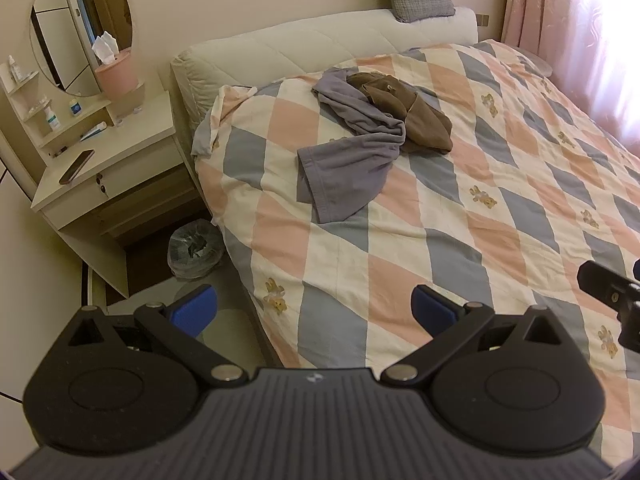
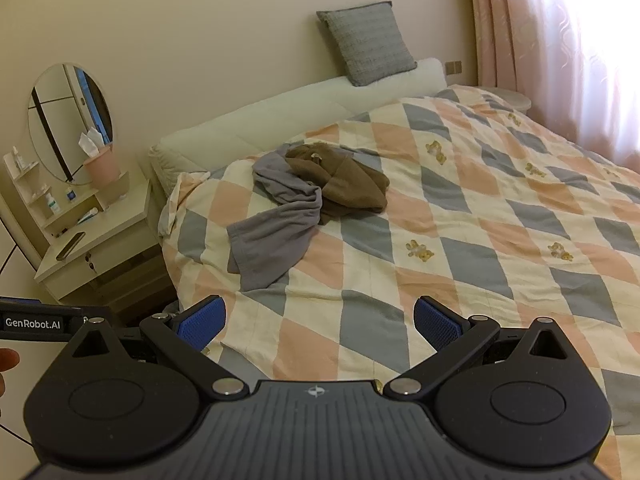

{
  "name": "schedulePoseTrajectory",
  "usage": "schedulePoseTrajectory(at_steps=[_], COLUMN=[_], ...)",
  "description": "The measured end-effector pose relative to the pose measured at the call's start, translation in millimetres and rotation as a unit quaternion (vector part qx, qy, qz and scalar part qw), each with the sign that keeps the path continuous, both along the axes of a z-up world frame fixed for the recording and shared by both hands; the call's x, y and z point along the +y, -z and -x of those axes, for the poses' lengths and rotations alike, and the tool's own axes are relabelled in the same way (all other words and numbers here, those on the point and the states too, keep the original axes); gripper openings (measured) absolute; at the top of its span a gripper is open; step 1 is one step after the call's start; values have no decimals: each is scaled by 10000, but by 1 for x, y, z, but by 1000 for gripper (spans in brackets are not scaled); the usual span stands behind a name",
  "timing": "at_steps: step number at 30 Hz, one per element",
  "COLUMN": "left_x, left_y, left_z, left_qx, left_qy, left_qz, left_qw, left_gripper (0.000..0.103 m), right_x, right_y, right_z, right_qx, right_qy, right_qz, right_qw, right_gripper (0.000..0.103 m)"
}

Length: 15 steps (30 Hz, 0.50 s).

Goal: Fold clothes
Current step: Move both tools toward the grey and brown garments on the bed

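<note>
One bed (image 1: pixel 440 208) filled most of both views, covered by a quilt (image 2: pixel 460 240) of pink, grey and cream diamonds with small bears on it. One padded headboard (image 1: pixel 320 44) ran along the top, with one grey cushion (image 2: pixel 368 42) propped on it and one pink curtain (image 2: pixel 532 40) at the upper right. One nightstand (image 1: pixel 116 160) stood at the left edge, carrying one oval mirror (image 1: pixel 80 26), one pink tissue holder (image 1: pixel 116 76), one phone (image 1: pixel 76 166) and a few small bottles too small to count. One bagged bin (image 1: pixel 194 248) sat on the floor below it.

Two garments lay crumpled together in the upper middle of the frame: one grey shirt (image 1: pixel 348 156) with a sleeve spread toward the camera, and one brown garment (image 1: pixel 412 116) touching it, partly on top, on its right.

Two grippers hung over the near edge of the bed, well apart from the clothes. The left gripper (image 1: pixel 316 308) had its blue pads (image 1: pixel 192 312) spread wide with nothing between them, at the lower middle of the frame; the shirt sleeve lay above it, slightly right. The right gripper (image 2: pixel 320 320) was likewise spread wide and empty, with the clothes above it and slightly left.

At the lower left of the right wrist view a black label (image 2: pixel 34 324) read "GenRobot.AI", with a fingertip (image 2: pixel 8 360) just below it.
</note>
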<state>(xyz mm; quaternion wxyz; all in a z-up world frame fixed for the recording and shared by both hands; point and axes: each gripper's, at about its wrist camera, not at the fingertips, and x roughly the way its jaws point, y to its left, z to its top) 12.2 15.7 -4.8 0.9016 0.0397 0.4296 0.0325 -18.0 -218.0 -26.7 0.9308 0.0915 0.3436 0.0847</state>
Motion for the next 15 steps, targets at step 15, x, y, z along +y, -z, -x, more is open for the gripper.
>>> schedulePoseTrajectory(at_steps=[15], left_x=[11], left_y=[2], left_z=[-3], left_qx=[83], left_qy=[67], left_qz=[180], left_qw=[9998], left_gripper=[102], right_x=[7], right_y=[-3], right_z=[1], right_qx=[-26], right_qy=[50], right_qz=[71], right_qw=[10000], right_gripper=[103])
